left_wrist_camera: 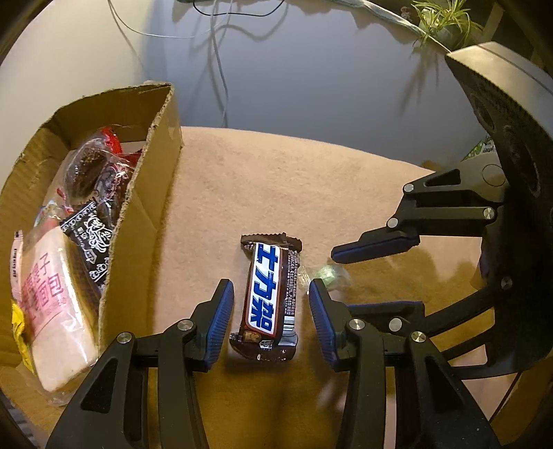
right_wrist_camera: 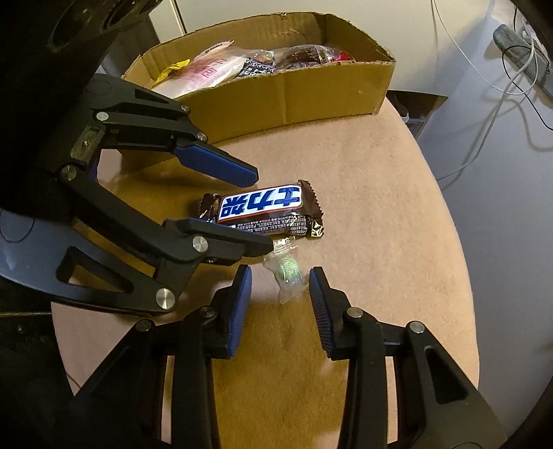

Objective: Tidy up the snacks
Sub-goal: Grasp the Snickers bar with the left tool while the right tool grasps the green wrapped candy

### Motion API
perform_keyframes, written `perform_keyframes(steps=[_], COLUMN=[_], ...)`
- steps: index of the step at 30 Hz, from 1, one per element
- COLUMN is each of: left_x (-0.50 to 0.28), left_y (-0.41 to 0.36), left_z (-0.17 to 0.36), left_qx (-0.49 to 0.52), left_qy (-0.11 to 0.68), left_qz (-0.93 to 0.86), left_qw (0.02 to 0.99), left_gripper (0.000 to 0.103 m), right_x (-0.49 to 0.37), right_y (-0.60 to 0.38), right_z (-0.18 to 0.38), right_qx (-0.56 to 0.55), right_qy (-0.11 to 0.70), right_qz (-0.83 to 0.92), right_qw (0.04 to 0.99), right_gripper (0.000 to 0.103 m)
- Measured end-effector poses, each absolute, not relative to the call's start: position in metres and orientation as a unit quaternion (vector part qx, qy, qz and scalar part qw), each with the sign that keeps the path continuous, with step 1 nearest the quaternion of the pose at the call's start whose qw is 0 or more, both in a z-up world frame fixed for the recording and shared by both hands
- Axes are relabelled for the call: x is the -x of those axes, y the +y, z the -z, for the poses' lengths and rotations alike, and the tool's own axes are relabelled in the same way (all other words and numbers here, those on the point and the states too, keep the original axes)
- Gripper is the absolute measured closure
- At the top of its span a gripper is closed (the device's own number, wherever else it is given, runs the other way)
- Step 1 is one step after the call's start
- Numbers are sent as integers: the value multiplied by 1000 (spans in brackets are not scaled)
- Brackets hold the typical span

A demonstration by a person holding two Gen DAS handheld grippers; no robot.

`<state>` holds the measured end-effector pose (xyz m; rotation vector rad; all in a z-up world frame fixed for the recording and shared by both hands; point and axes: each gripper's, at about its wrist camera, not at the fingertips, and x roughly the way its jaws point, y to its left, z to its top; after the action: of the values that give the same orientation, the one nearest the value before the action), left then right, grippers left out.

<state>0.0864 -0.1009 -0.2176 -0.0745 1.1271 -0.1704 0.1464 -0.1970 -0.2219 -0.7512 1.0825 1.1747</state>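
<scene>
A brown chocolate bar point(left_wrist_camera: 271, 293) with a white and blue label lies on the tan table, between the two fingers of my open left gripper point(left_wrist_camera: 271, 286); the pads stand apart from it on both sides. It also shows in the right wrist view point(right_wrist_camera: 264, 209). A small clear candy with a green centre point(right_wrist_camera: 285, 271) lies beside the bar, between the tips of my open right gripper point(right_wrist_camera: 280, 273). In the left wrist view the candy point(left_wrist_camera: 326, 273) lies just right of the bar. The cardboard box point(left_wrist_camera: 152, 193) at left holds several snack packets.
The round tan table point(right_wrist_camera: 380, 207) ends close to the right, with a grey floor beyond. The box point(right_wrist_camera: 311, 89) stands at the table's far edge. Cables point(right_wrist_camera: 511, 79) run on the floor. A green plant point(left_wrist_camera: 446, 17) stands at the back right.
</scene>
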Motion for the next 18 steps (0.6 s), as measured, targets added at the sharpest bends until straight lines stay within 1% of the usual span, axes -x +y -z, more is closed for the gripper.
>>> perform_keyframes(steps=[5,7,8,15,18], left_x=[-92,-92,-93,-94,-93], left_y=[-100,-100,-99,-101,-102], left_z=[222,224,226,228,227], left_qx=[42,49,52,42,41], left_qy=[539,541,542,538,538], left_qz=[79,81,81,77,78], left_qw=[838,836,835,838,838], left_gripper=[61,63,64,75,76], right_x=[-143,-144,-145,-145,-145], right_y=[-196,-195,-195,-199,-204], right_z=[224,224,225,227,227], right_qx=[336,334,334,344,340], right_qy=[472,473,473,470,476], right_qz=[-509,-508,-506,-498,-492], right_qw=[637,638,640,643,644], right_gripper=[72,76,80,84,84])
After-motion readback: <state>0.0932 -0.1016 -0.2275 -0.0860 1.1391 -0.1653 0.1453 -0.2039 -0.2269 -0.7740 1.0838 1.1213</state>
